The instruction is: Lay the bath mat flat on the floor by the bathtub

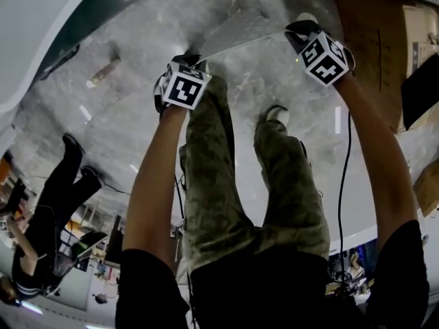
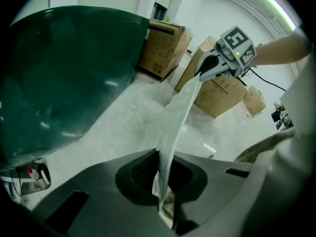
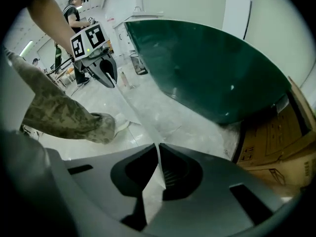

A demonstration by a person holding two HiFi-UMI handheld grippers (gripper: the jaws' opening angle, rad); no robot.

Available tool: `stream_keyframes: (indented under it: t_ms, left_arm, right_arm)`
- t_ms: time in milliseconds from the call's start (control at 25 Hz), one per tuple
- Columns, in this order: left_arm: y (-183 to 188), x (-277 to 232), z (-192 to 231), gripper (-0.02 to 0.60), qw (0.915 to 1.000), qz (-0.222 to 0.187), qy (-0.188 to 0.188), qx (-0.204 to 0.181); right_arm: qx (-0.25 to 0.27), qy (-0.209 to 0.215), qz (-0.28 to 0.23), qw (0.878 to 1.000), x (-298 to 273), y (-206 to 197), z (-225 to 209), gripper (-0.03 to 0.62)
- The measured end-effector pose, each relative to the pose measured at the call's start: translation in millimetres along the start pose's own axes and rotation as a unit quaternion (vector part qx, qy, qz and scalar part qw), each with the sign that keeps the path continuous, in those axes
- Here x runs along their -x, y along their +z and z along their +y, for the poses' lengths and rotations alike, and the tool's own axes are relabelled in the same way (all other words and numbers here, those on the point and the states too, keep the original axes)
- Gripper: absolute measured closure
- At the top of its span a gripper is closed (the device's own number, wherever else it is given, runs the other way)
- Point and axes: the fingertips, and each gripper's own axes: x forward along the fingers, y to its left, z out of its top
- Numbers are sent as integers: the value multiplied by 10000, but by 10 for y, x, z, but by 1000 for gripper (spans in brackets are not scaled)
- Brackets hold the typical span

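Now bath mat [image 1: 236, 31] thin, pale grey, stretched taut; left gripper [image 1: 186, 62] and right gripper [image 1: 302, 31] both clamped on its edge.

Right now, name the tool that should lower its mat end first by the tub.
Probably left. Both tools grip the bath mat, but the left tool hangs nearer the green bathtub; the right tool is by the cardboard boxes.

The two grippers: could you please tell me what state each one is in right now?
Left gripper: shut on the bath mat.
Right gripper: shut on the bath mat too, further along it.
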Motion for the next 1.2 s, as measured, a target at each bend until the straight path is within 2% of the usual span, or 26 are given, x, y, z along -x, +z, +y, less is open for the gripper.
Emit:
stream_keyframes:
  t_ms: [160, 280, 440, 680, 840, 960, 1040, 1200]
  left_arm:
    - [-20, -336, -53, 557, 9989, -26, 232, -401]
    - [160, -369, 301, 557, 9970, -70, 417, -643]
    - [281, -624, 680, 557, 9956, 68, 249, -900]
    - [227, -1092, 1334, 557, 9906, 366, -91, -1315]
    - [237, -1478, 1724, 557, 9910, 263, 96, -1306]
    - [82, -1857, 1861, 557, 9879, 221, 307, -1507]
    - [-43, -2068, 1886, 556, 9853, 116, 243, -1684]
    - [55, -2322, 2183, 556, 9808, -344, 421, -1874]
  right_arm:
    - [47, -105, 21, 9999, -272, -330, 44, 563]
    - [27, -204, -80, 9998, -477, -161, -173, 563]
    - [-41, -180, -27, 9998, -800, 86, -556, 563]
    - [306, -27, 12, 9995, -1437, 361, -810, 563]
    - [633, -125, -74, 9979, -1909, 364, -924, 563]
    - [1103, -373, -205, 9930, -2303, 208, -873, 563]
    - [1343, -407, -233, 9898, -2567, 113, -845, 563]
    - [1276, -393, -340, 9905, -2986, 148, -1089, 563]
